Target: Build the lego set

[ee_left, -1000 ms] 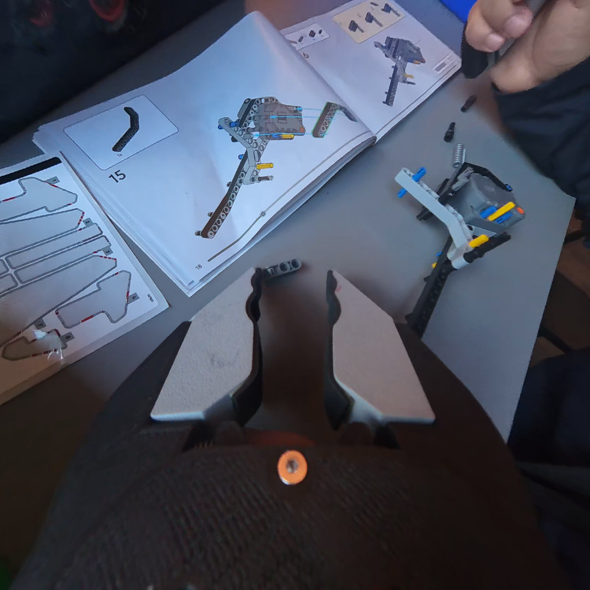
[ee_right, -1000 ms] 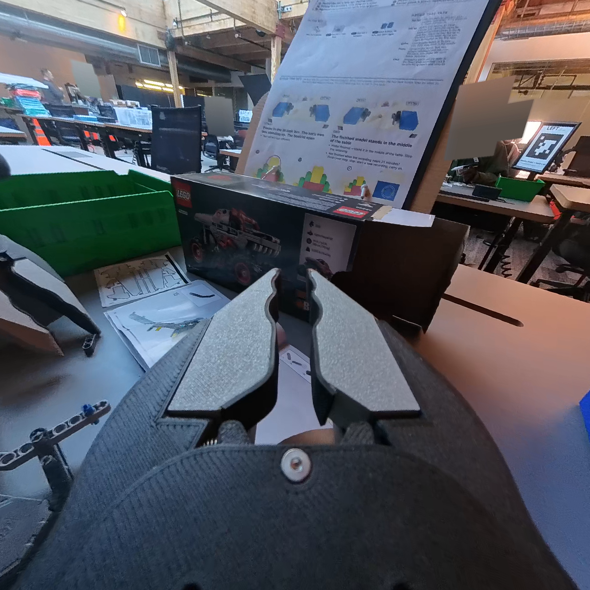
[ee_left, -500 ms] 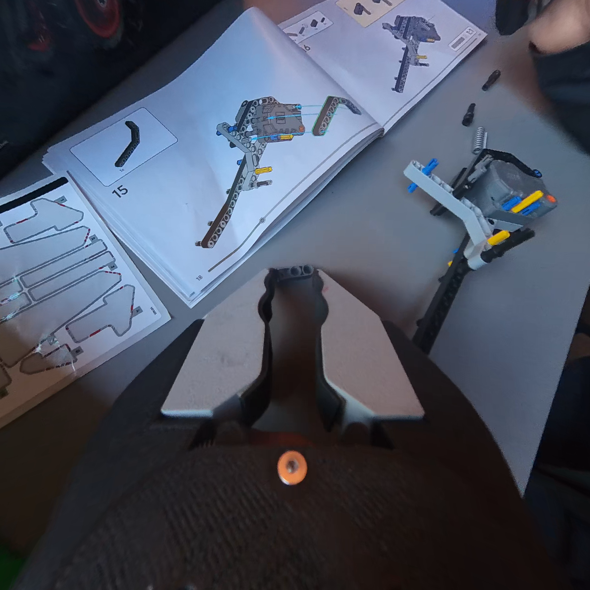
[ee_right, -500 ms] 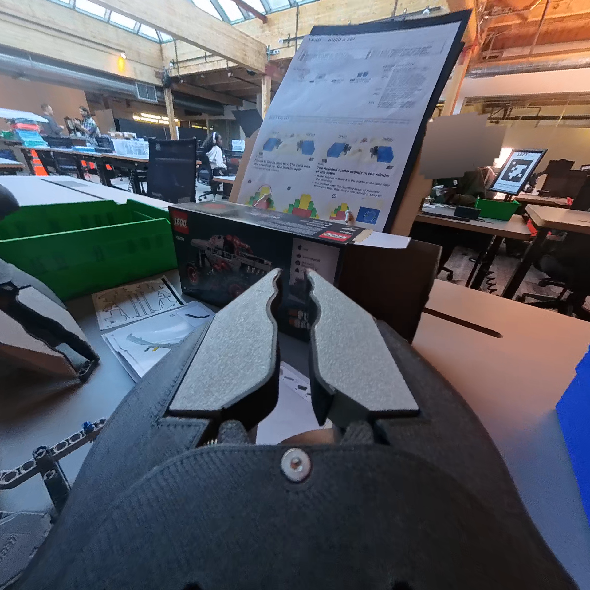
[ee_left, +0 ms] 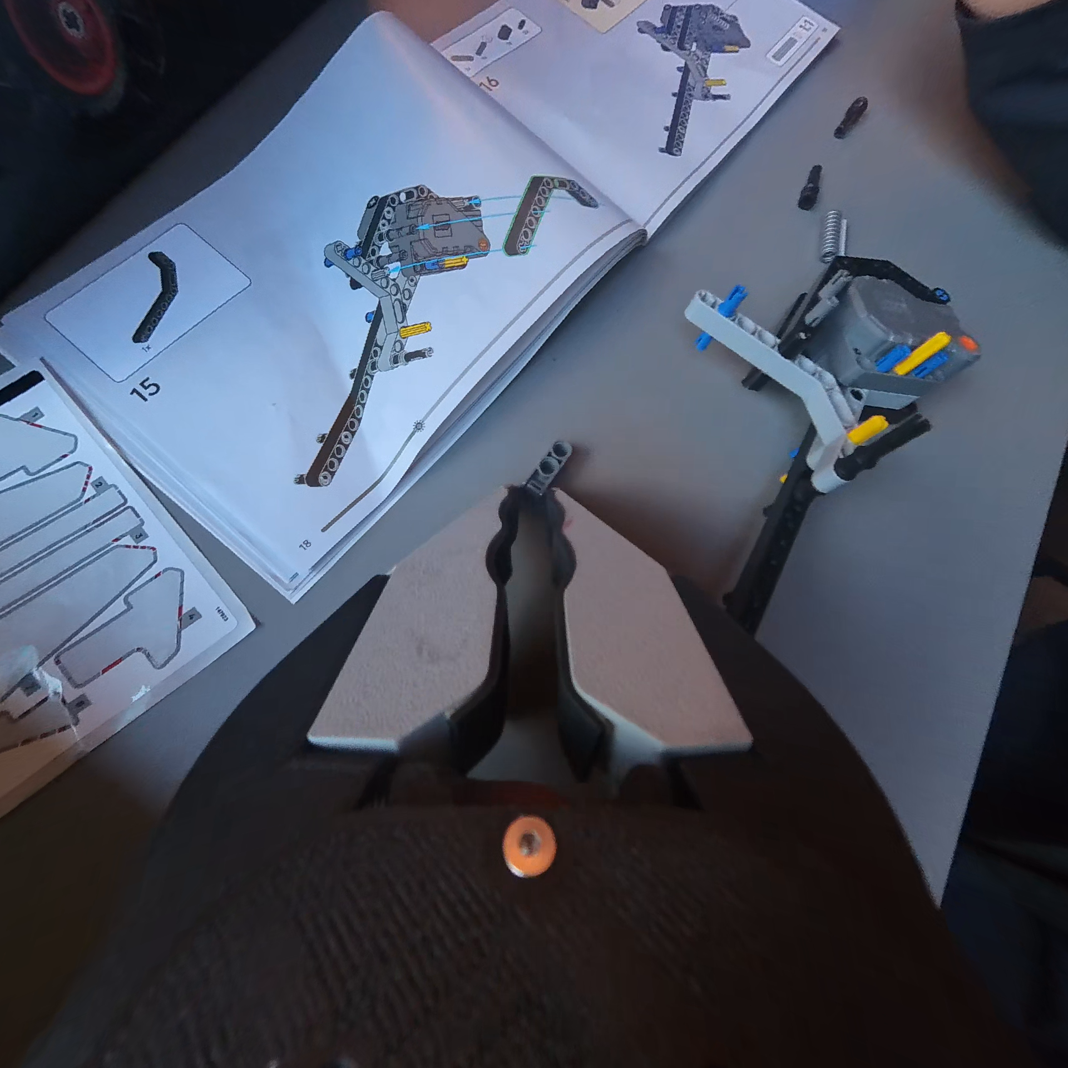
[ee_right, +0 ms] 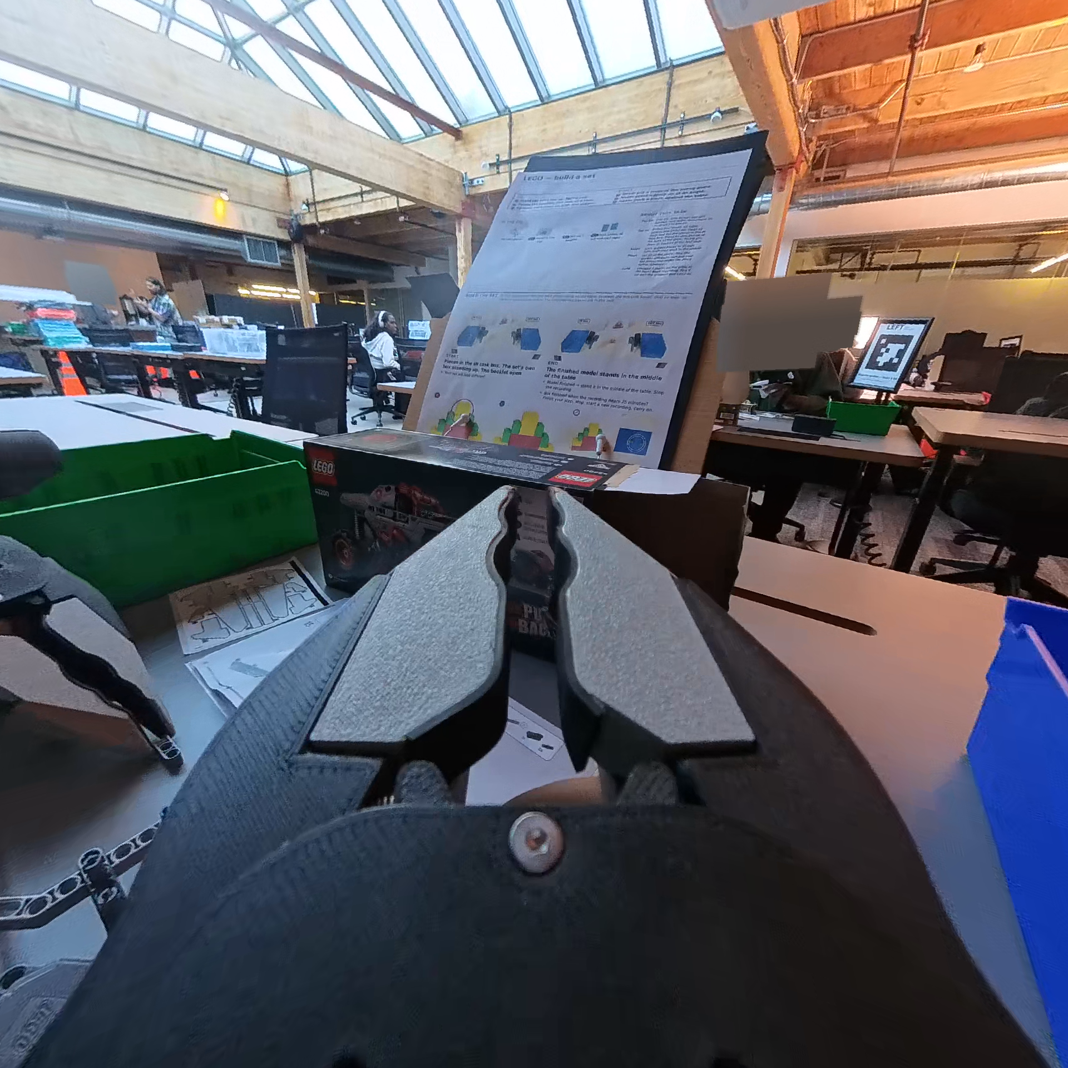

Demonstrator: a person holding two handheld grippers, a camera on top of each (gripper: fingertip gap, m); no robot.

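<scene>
My left gripper (ee_left: 531,498) is shut on a small dark grey beam (ee_left: 550,467) that sticks out past its tips, just above the grey table (ee_left: 636,404). The part-built model (ee_left: 838,370), grey with blue and yellow pins and a long black beam, lies to the right. The open instruction booklet (ee_left: 347,260) lies ahead to the left. My right gripper (ee_right: 530,500) is held up off the table. Its jaws are almost together, with nothing seen between them. The left gripper (ee_right: 86,664) and its beam (ee_right: 167,749) show at the left of the right wrist view.
A sticker sheet (ee_left: 86,549) lies left of the booklet. Two black pins (ee_left: 849,118) and a spring (ee_left: 830,231) lie beyond the model. The set's box (ee_right: 404,508), a green bin (ee_right: 144,508), a standing printed sheet (ee_right: 589,318) and a blue bin (ee_right: 1023,780) ring the table. The gap from one gripper's tips to the other's is roughly 30 cm.
My left gripper moved forward, closed on the small beam and picked it up, now pointing away. My right gripper tilted upward; its jaws kept the same narrow gap.
</scene>
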